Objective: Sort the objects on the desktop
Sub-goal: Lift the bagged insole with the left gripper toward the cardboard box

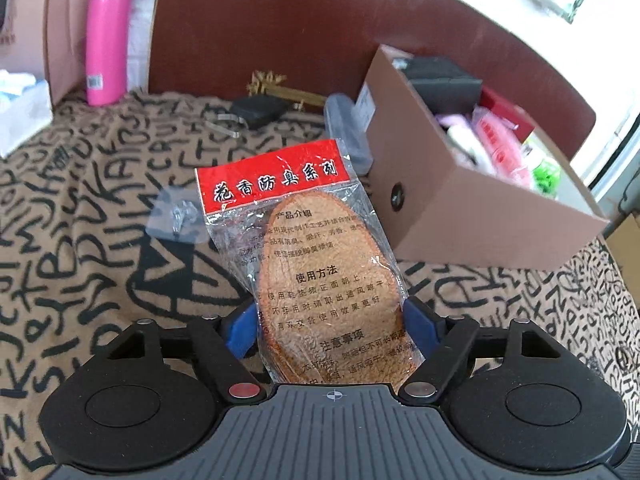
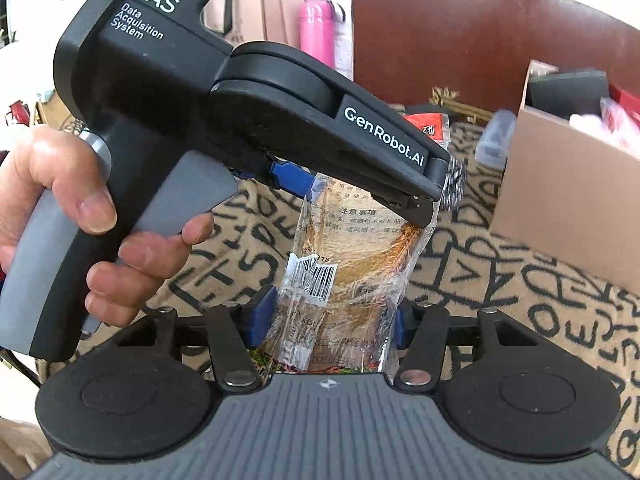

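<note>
A clear plastic packet of brown insoles [image 1: 320, 264] with a red header sits between the blue pads of my left gripper [image 1: 332, 320], which is shut on its lower half and holds it above the patterned cloth. The same packet [image 2: 348, 276] shows in the right wrist view, its barcode end between the pads of my right gripper [image 2: 326, 320], which is shut on it too. The left gripper [image 2: 352, 176] is seen from the side there, clamped on the packet's far part. A brown cardboard box [image 1: 472, 204] filled with sorted items stands to the right.
A pink bottle [image 1: 106, 36] stands at the back left. A black pouch [image 1: 256, 110], a metal clip [image 1: 224, 124], a clear case [image 1: 348, 132] and a small clear bag [image 1: 176, 216] lie on the cloth. A brown chair back [image 1: 320, 28] rises behind.
</note>
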{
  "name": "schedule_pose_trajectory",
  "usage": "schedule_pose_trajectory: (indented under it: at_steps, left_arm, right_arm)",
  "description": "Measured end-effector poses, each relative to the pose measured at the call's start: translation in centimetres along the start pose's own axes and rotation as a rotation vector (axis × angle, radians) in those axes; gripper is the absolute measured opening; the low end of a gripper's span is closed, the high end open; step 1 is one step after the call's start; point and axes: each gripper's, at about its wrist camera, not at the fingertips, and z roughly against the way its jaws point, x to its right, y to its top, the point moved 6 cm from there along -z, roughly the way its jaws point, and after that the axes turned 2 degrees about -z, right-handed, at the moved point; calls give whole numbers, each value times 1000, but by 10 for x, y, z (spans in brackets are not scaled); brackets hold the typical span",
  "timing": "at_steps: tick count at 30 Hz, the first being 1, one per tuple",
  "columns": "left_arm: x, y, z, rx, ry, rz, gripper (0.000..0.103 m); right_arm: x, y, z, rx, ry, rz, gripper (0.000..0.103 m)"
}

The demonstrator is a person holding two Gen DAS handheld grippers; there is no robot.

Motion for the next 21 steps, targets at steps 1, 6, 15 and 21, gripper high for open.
schedule_pose_trajectory:
  at_steps: [1,6,15,21]
  left_arm:
    - [3,2,5,14,2,-5,77]
    - [25,17,28,82,3,-40,77]
    - [86,51,53,187,-45,-133,77]
    - [133,77,52,241,-83,-200,78]
  right_arm:
    - [-1,2,4,14,-1,6,60]
    - [-3,9,33,86,-20,35,60]
    - [19,27,81,209,-93,47,60]
    - [48,42,108,279,-157,35,60]
